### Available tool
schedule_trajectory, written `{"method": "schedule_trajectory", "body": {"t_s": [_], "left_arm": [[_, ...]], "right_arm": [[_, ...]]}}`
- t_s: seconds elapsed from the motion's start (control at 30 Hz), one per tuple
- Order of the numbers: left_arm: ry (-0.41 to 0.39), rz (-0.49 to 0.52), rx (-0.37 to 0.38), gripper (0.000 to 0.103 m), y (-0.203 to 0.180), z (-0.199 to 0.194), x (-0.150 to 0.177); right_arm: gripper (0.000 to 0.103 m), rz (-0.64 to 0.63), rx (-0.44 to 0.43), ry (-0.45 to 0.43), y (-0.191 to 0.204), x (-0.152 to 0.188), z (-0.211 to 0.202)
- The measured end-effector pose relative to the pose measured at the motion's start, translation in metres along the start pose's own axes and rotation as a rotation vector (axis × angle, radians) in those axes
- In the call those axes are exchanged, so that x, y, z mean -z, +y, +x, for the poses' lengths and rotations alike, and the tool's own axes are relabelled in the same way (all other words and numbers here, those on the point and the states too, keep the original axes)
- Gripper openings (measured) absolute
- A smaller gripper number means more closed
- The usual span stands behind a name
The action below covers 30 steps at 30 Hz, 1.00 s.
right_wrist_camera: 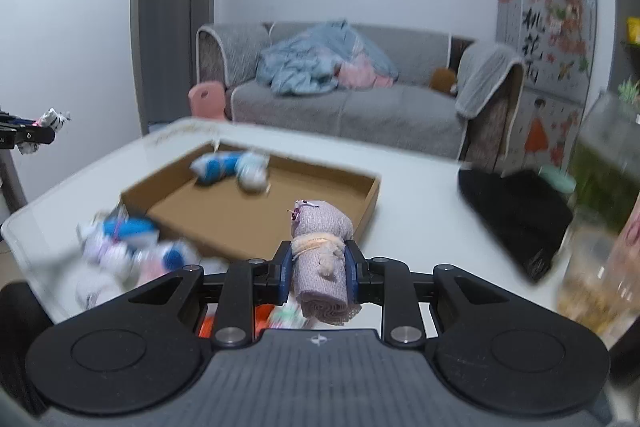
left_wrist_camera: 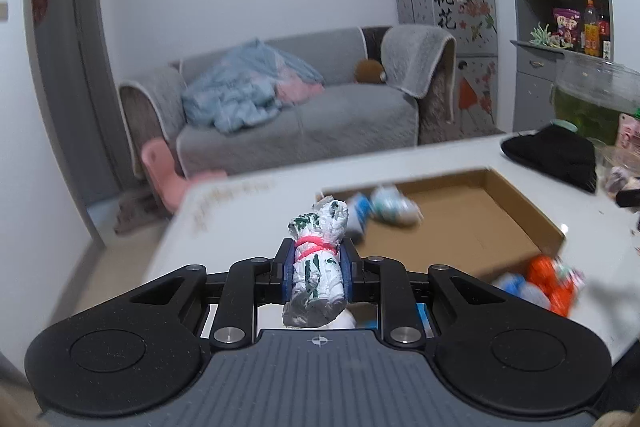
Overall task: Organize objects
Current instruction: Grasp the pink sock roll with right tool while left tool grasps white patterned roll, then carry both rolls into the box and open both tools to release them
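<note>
White table, rolls clamped between claws

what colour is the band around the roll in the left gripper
Pink-red, around a white roll with green marks held by the left gripper; clearest in the left wrist view.

cardboard tray floor mostly bare; two rolls crowd its far corner.
</note>
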<state>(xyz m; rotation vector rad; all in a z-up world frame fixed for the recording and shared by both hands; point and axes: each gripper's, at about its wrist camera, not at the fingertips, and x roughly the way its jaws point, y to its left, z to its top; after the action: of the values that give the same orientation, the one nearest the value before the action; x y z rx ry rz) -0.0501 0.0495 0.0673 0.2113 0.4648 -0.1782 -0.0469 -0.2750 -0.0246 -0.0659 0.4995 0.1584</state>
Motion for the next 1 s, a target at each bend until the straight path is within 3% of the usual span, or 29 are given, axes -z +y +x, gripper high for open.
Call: {"method": "schedule_trajectory", "body": {"t_s": [0.17, 0.37, 0.67, 0.87, 1.0], "left_arm": [[-0.038, 0.016, -0.006, 0.027, 0.006, 0.007, -0.035], [-0.039, 0.028, 0.036, 0.028, -0.002, 0.028, -0.064], [0.093, 0.028, 0.151, 0.028, -0.034, 0.120, -0.093], [0.170, 0.017, 0.193, 0.028, -0.051, 0.174, -0.087], [0.232, -0.003, 0.230, 0.028, -0.058, 0.203, -0.067]], "right_arm": [[0.024, -0.016, 0.005, -0.037, -0.011, -0.028, 0.006], [0.024, -0.044, 0.011, -0.048, -0.023, -0.053, 0.025], [0.024, -0.073, -0.106, 0.016, -0.012, -0.095, 0.091], [0.024, -0.119, -0.161, 0.091, 0.002, -0.111, 0.151], [0.024, -0.131, -0.180, 0.158, 0.006, -0.108, 0.190]]}}
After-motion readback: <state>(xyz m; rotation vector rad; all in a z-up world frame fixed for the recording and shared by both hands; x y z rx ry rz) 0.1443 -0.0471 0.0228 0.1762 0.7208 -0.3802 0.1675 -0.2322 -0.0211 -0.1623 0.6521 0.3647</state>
